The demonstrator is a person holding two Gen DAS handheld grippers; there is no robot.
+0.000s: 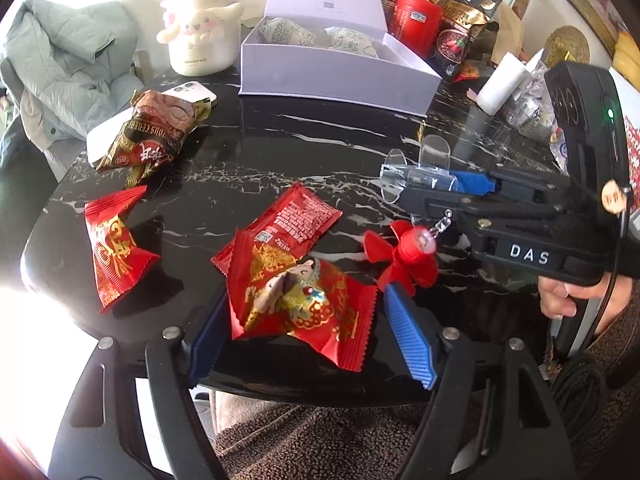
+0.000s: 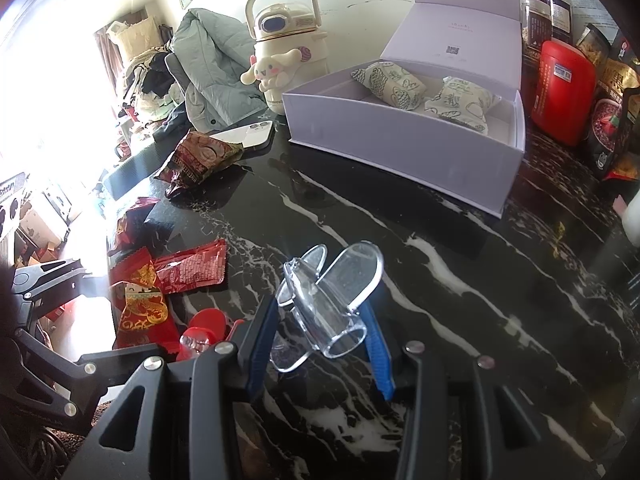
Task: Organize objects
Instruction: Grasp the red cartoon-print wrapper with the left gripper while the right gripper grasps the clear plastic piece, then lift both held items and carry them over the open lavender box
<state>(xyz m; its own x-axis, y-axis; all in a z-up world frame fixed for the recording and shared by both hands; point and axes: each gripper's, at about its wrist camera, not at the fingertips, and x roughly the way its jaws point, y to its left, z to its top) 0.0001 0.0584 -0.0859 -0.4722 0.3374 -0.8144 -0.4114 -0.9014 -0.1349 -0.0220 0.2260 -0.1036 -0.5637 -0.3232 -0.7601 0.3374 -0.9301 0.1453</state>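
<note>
A red and gold snack packet point(image 1: 304, 304) lies on the black marble table point(image 1: 280, 148) between the blue pads of my left gripper point(image 1: 306, 300), which stands open around it without pressing. A second red packet point(image 1: 292, 220) lies partly under it, a third point(image 1: 116, 256) sits to the left, and a brown packet point(image 1: 156, 132) is farther back. My right gripper point(image 2: 320, 308) is shut on a clear plastic piece point(image 2: 332, 300), also seen as the clear piece point(image 1: 416, 176) in the left wrist view. A red propeller-shaped charm point(image 1: 404, 256) hangs from the right gripper point(image 1: 424, 184).
An open white box point(image 1: 340, 76) holding two pale packets stands at the back. A white phone point(image 1: 192, 92), a cream jug with a plush figure point(image 1: 200, 28), a red tin point(image 1: 416, 16) and bags of food crowd the far edge. The table's front edge lies just under my left gripper.
</note>
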